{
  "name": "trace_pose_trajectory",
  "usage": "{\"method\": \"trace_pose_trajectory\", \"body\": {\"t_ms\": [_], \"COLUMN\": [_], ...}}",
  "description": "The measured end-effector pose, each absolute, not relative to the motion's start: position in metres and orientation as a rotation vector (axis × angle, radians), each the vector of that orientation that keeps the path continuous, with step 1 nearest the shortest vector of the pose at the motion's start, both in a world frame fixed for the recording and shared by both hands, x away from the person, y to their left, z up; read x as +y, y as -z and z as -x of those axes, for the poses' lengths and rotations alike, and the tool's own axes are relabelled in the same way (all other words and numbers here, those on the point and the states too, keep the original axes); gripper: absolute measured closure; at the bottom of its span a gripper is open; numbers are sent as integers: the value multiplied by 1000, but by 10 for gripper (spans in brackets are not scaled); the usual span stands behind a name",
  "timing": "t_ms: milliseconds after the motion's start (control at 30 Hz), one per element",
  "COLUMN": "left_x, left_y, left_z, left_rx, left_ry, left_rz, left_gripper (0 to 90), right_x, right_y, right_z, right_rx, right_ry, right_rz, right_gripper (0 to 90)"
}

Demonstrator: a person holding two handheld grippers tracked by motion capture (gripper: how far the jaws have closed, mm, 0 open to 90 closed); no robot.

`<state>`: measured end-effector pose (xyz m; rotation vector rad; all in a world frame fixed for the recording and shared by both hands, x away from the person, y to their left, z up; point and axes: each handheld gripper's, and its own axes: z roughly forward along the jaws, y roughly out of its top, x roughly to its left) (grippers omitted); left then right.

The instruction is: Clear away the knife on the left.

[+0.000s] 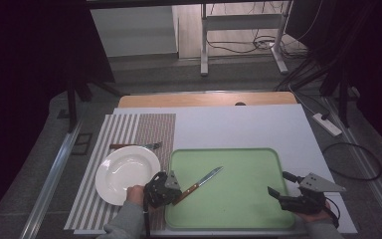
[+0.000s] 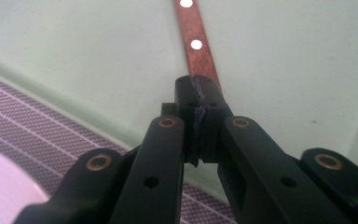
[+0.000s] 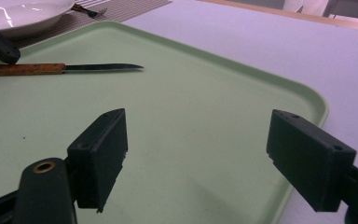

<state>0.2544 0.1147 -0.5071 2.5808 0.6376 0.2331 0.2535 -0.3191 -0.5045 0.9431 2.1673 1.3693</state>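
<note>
- Currently the knife (image 1: 199, 182) lies flat on the green tray (image 1: 258, 209), toward the tray's left edge, its blade pointing to the far right and its wooden handle end pointing to the near left corner of the tray.
- Left gripper (image 1: 174, 191): jaws pressed together on the end of the knife handle; in the left gripper view the riveted wooden handle (image 2: 196, 44) runs straight out from between the closed jaw tips.
- Judgement: the grasp is made, but the lift has not begun; in the right gripper view the knife (image 3: 51, 68) appears to rest on the tray surface.
- Right gripper (image 1: 284, 191): jaws spread wide with nothing between them, held over the near right part of the tray, well apart from the knife.
- Striped placemat (image 1: 124, 130): lies at the left side of the tabletop (image 1: 258, 124), just beside the tray.
- White plate (image 1: 124, 172): stands on the placemat near its near edge, with nothing on it.
- Fork (image 1: 139, 146): lies on the placemat just beyond the far rim of the plate.
- Judgement on progress: the plate and fork seem already set; the knife appears to be the last item left on the tray.
- Remaining, as judged: lift the knife off the tray, carry it left to the placemat, set it beside the plate, release.
</note>
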Motion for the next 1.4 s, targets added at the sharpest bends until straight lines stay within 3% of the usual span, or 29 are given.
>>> {"method": "trace_pose_trajectory", "body": {"t_ms": [1400], "left_x": [73], "left_y": [509], "left_z": [-227], "left_rx": [438], "left_ry": [-168], "left_rz": [-2611], "left_gripper": [879], "right_x": [-319], "right_y": [504], "right_z": [-254], "right_rx": [2166], "right_ry": [-1367], "right_rz": [-940], "right_gripper": [211]}}
